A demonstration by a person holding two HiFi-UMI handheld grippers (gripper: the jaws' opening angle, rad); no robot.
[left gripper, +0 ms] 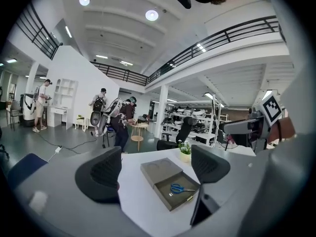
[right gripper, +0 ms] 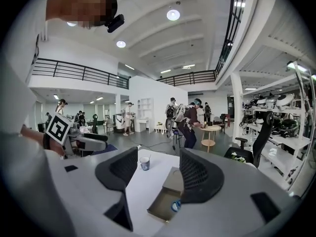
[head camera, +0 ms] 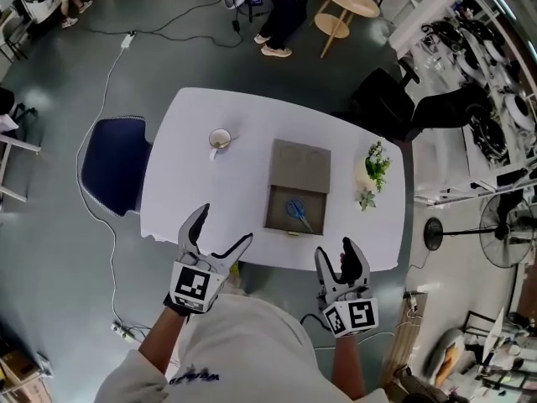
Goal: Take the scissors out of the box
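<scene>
Blue scissors (head camera: 295, 211) inside box (head camera: 270, 210) (on white table (head camera: 193, 166))

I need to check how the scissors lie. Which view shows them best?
The left gripper view: the scissors lie whole in the open box. Head view: small. Right gripper view: only a blue handle peeks out.

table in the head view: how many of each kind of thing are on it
cup: 1
grey box: 1
blue scissors: 1
potted plant: 1, perhaps a second small one beside it
total: 4, perhaps 5
</scene>
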